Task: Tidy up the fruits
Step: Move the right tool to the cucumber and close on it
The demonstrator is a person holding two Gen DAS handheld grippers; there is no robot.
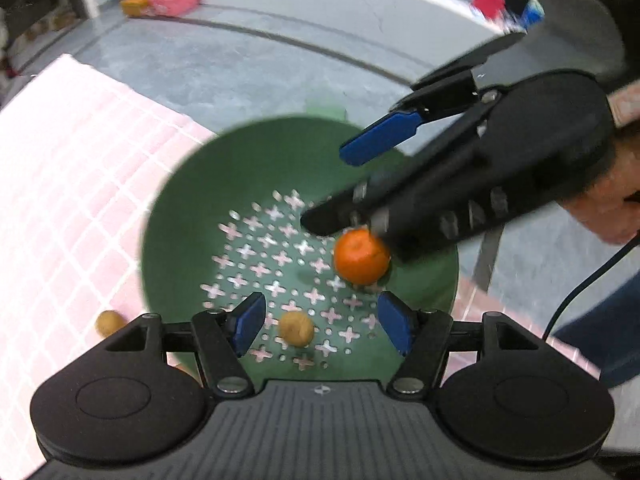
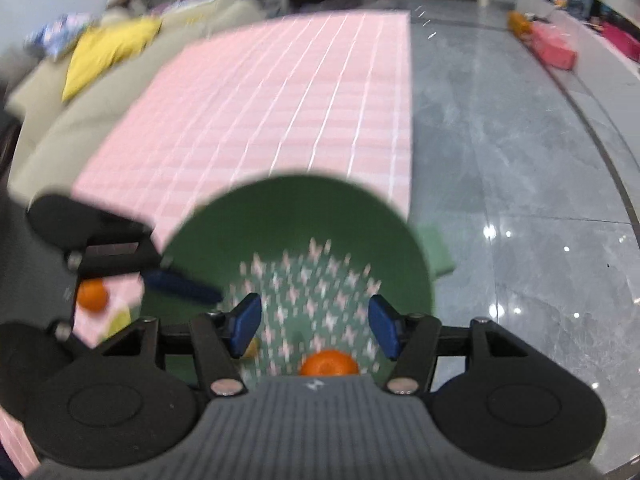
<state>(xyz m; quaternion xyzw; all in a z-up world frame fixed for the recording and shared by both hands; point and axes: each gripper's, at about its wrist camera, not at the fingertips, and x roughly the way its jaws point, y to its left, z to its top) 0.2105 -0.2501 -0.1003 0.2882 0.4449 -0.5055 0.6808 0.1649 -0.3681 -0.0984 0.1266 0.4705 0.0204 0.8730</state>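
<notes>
A round, bright orange mandarin (image 1: 361, 255) lies inside a green colander (image 1: 192, 216) with cross-shaped holes, beside a small tan fruit (image 1: 296, 329). Right gripper (image 1: 332, 190) and left gripper (image 1: 320, 326) both hover spread wide over it, holding nothing. The colander sits on a pink checked cloth (image 1: 60, 184).

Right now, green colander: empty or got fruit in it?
Not empty. The green colander holds an orange and a small tan fruit on its perforated bottom. Both grippers hang open above it.
</notes>
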